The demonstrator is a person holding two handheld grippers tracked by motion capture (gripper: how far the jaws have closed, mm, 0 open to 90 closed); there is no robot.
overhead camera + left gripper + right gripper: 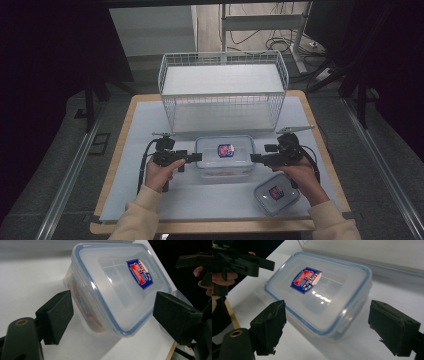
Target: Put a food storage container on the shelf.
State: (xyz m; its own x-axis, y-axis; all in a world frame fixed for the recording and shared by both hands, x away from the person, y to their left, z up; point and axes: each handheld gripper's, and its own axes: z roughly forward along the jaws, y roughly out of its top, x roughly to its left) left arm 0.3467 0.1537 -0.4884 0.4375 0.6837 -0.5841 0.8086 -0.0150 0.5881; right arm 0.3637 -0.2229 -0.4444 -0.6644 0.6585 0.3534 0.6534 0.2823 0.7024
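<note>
Clear plastic marked the rectangular food container with a blue-sealed lid [224, 156], which sat in the high view near the middle of the pale grey table mat [145, 120], its long axis running left to right. Just behind it stood the white wire basket [223, 90], with a narrow strip of mat between them. The left gripper [196, 157] pointed at the container's left short end and the right gripper [254, 158] at its right short end, each just beside it and both with jaws apart. A smaller clear lidded container [276, 194] lay near the mat's front right edge, apart from the larger one; open mat remained in front and to the left.

From the left gripper view, the container [117, 287] stretched away along its length, its red and blue label [140, 273] toward the far end. The black pads [56, 315] stood wide on either side of the near end, not pressing it.

From the right gripper view, the container [319, 292] ran diagonally away, label [306, 280] toward the far end, with the basket's base [372, 252] beyond. The pads [270, 325] were spread wide, clear of the near corner.
</note>
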